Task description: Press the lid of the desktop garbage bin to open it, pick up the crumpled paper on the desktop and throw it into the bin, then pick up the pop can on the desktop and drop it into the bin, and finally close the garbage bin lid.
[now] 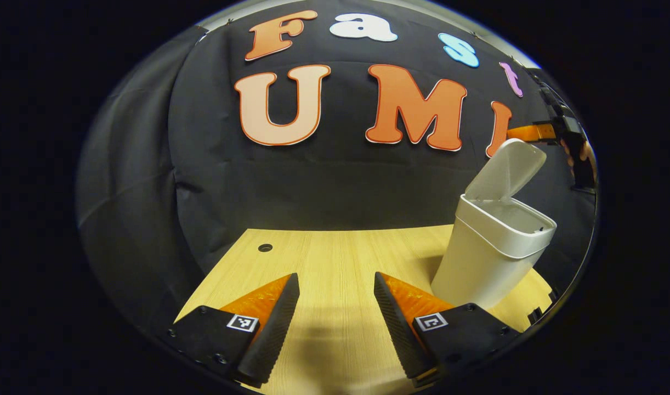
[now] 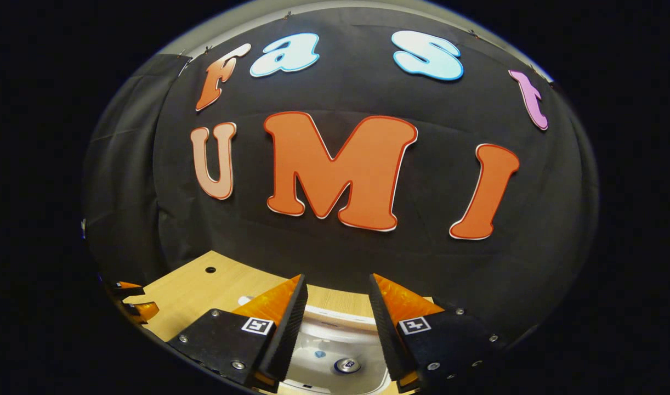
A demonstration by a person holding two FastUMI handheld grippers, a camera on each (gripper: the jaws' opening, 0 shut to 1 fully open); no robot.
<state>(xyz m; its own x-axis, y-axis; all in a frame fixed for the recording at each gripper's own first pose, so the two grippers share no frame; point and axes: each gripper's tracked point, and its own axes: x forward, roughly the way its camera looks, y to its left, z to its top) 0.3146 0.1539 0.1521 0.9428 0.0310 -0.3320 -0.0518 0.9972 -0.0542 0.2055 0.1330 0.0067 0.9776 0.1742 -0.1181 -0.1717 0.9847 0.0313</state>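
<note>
Inside the open garbage bin (image 2: pixel 335 351), directly below the right gripper (image 2: pixel 335 329), the pop can (image 2: pixel 347 364) is seen; fingers are spread, nothing held. Left gripper (image 1: pixel 335 323) is likewise parted and empty above the table (image 1: pixel 335 258), left of the bin, whose lid (image 1: pixel 507 167) is raised.

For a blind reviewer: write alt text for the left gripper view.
A white plastic desktop garbage bin stands on a light wooden table with its flip lid raised. The left tool hangs open and empty above the table, left of the bin. The right tool shows beyond the lid.
</note>
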